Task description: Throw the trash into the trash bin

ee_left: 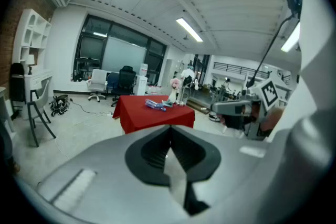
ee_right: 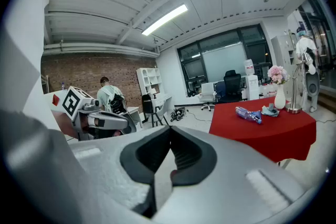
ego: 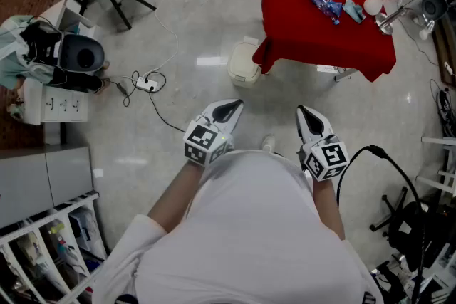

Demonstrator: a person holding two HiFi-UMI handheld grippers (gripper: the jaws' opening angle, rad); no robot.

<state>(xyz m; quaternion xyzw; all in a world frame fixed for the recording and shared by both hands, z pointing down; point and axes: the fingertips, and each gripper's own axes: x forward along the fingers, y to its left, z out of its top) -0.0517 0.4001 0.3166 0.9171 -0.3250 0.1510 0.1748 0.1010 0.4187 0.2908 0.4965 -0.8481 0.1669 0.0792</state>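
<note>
I am holding my left gripper [ego: 229, 110] and right gripper [ego: 309, 117] side by side above the floor, both jaws pressed together, gripping nothing. The crumpled blue plastic bottle [ego: 324, 5] is lying on the red-clothed counter [ego: 299, 32]. The cream lidded trash bin [ego: 244, 62] is standing just beside that counter.

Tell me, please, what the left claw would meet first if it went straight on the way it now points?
The left claw has only floor close ahead. Farther on, its line meets the red table, likely the draped near corner, or the trash bin beside it; depth is unclear.
</note>
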